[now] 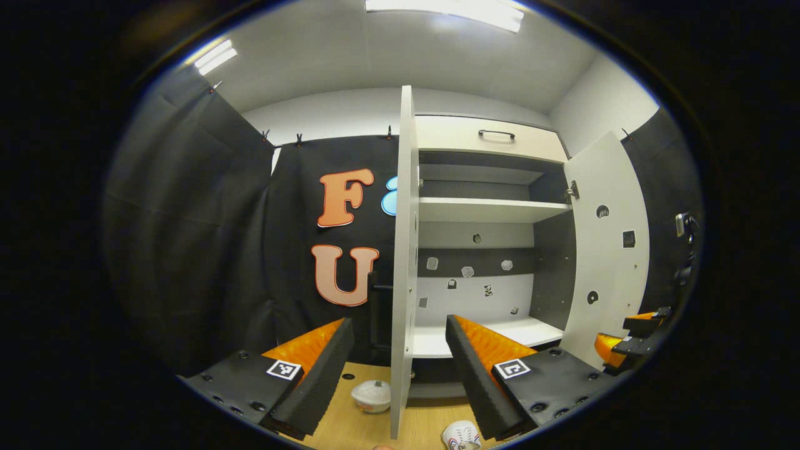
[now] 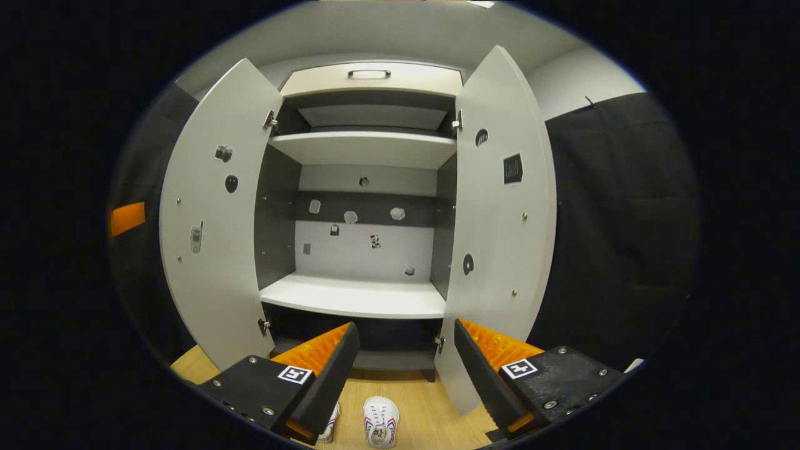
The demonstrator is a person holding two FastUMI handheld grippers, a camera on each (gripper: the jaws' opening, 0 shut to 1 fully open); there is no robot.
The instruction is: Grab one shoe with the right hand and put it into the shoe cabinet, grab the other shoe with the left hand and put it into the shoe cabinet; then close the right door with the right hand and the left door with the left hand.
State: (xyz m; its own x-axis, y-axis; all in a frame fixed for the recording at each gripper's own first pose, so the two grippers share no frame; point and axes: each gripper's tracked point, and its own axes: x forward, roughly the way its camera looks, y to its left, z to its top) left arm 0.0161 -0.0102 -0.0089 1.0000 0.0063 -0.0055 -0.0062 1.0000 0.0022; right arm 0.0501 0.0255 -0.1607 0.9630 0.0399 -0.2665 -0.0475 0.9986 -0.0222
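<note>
Well apart, the right gripper [image 2: 403,362]'s fingers stand spread and hold nothing; the left gripper [image 1: 400,362]'s fingers are spread too, straddling the edge of the cabinet's left door [image 1: 405,250]. Beyond them the tall white shoe cabinet [image 2: 365,150] has both doors swung wide, the right door [image 2: 500,206] angled outward, and its lower white shelf [image 2: 356,297] is bare. Both white sneakers with striped trim [image 2: 380,422] sit on the light wooden floor [image 2: 425,406] before the cabinet, beneath the right gripper.
</note>
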